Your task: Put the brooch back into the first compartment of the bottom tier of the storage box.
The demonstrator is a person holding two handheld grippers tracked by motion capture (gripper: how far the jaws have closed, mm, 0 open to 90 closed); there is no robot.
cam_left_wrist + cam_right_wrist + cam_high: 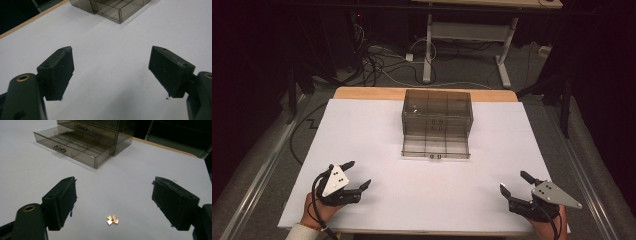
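One smoky see-through drawer box is sitting at the far middle of the white counter. Its bottom drawer is sticking out toward the person; the right claw view is showing a second handle on a shut drawer above it.

That view is also showing one tiny shiny flower-shaped piece lying near the right claw, well apart from the box.

Two claws are resting near the front edge, well apart from the box. The left claw is gaping wide and holding nothing. The right claw is gaping wide too, also holding nothing.
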